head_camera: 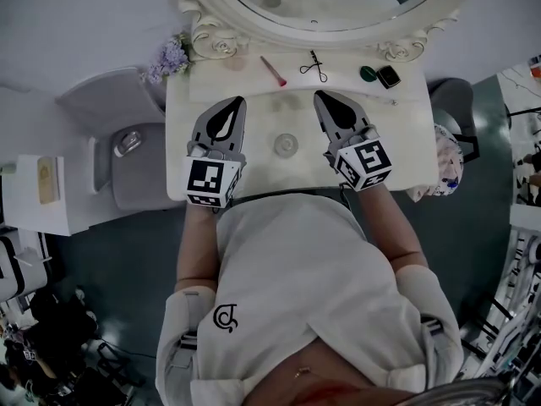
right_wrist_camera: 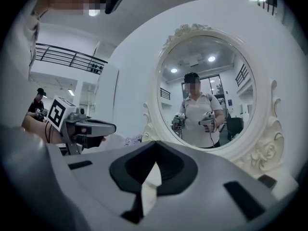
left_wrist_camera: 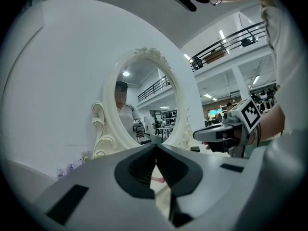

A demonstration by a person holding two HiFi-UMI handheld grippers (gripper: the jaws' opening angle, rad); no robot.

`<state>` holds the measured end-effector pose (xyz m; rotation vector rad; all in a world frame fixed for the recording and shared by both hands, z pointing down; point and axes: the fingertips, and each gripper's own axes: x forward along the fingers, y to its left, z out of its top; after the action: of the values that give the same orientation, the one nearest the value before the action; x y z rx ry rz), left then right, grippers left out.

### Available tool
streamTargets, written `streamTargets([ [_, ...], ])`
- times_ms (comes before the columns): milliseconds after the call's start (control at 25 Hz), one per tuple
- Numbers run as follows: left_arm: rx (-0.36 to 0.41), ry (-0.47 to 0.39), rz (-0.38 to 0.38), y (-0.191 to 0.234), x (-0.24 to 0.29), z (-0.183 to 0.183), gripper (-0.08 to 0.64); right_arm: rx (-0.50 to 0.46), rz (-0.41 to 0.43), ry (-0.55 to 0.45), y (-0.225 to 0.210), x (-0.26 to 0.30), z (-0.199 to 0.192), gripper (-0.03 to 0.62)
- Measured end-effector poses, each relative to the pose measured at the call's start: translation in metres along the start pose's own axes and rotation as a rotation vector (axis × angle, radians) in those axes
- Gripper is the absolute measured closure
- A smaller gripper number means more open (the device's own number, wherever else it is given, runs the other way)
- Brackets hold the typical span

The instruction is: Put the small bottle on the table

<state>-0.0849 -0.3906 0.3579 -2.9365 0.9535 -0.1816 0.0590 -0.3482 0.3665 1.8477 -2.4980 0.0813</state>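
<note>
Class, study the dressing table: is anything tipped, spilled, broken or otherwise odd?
Nothing stands out. The small bottle appears upright on the table between the left gripper and right gripper, both shut and empty; the pink brush lies flat.

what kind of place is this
Probably a vanity or dressing-table setup: an ornate cream oval mirror, with a pink makeup brush and a dark scissor-handled tool on the white tabletop.

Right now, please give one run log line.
left tool: shut, empty | right tool: shut, empty | small bottle: on table, between tools
</note>
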Motion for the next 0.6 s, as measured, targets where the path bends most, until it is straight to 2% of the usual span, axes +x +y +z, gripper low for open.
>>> streamTargets([
  [600,-0.026,-0.003,-0.009,-0.0091,0.0038,0.0017,0.546,-0.011,0.012,0.008,0.0051,-0.005,-0.0037,0.588],
])
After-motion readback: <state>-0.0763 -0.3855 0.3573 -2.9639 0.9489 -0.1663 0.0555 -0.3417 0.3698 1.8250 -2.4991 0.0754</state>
